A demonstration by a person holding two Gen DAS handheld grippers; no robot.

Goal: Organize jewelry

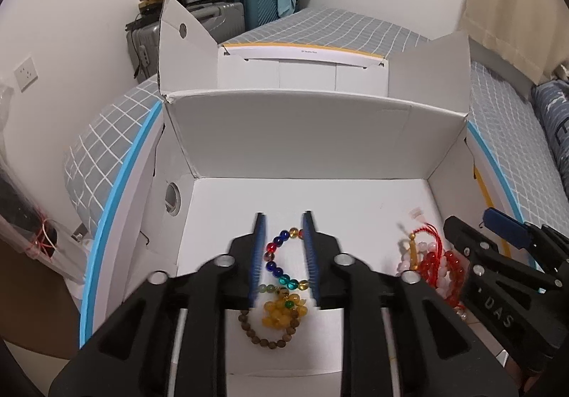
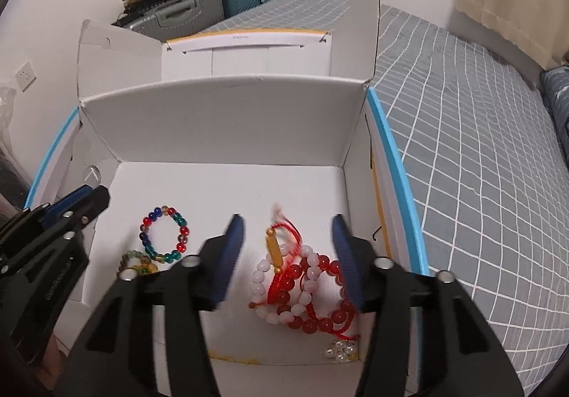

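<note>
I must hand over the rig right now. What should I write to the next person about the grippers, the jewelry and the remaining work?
Left gripper: open, empty, fingers on either side of the multicolour bracelet.
Right gripper: open, empty, over the red and white pile.
All jewelry lies in the white box: multicolour bracelet left of centre, brown bracelet and yellow beads nearer the front, clear beads at the front right corner.
Done: nothing is visibly sorted yet.
Left: untangle the red and white pile, separate brown from yellow, and lay each piece apart.
</note>
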